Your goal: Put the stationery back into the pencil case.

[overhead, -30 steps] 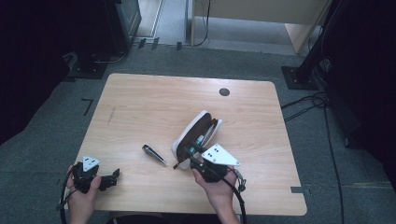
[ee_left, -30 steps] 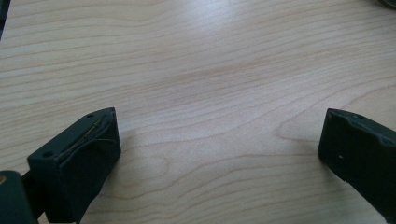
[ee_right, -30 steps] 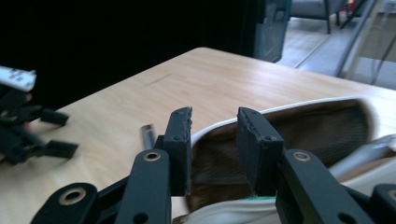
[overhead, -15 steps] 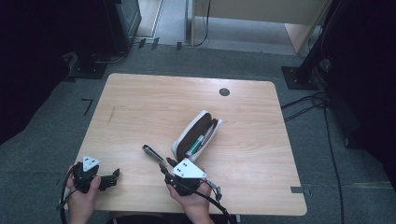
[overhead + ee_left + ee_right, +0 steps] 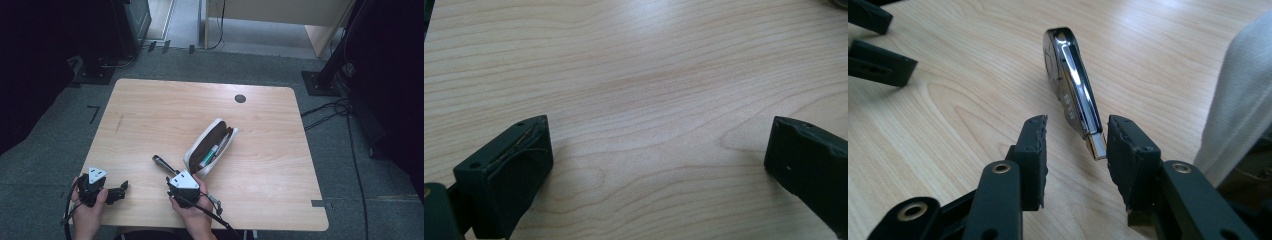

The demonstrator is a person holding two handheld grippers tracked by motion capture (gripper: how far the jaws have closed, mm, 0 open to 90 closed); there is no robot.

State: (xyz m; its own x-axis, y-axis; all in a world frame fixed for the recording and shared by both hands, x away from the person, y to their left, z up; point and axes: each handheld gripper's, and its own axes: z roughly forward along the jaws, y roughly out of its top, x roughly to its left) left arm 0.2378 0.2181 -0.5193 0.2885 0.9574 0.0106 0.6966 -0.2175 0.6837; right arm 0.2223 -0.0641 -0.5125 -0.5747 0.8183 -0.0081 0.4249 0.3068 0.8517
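A slim black object with a chrome edge (image 5: pixel 1068 85) lies flat on the wooden table (image 5: pixel 175 110), just left of an open white pencil case (image 5: pixel 210 145) that holds pens. My right gripper (image 5: pixel 1075 145) is open, and the object's near end sits between its jaws, close against the right-hand one. From above, the right gripper (image 5: pixel 170 172) is at the front middle, right behind the black object (image 5: pixel 161 162). My left gripper (image 5: pixel 659 155) is open over bare wood at the front left corner (image 5: pixel 122 189), with nothing between its jaws.
The pencil case's white side (image 5: pixel 1243 100) stands close to the right of my right gripper. A dark round grommet (image 5: pixel 240 98) sits near the table's far edge. Dark equipment and cables surround the table on the floor.
My right gripper has moved from the pencil case to the left and toward the front edge, ending with its jaws around the black object's near end. The left gripper has stayed still.
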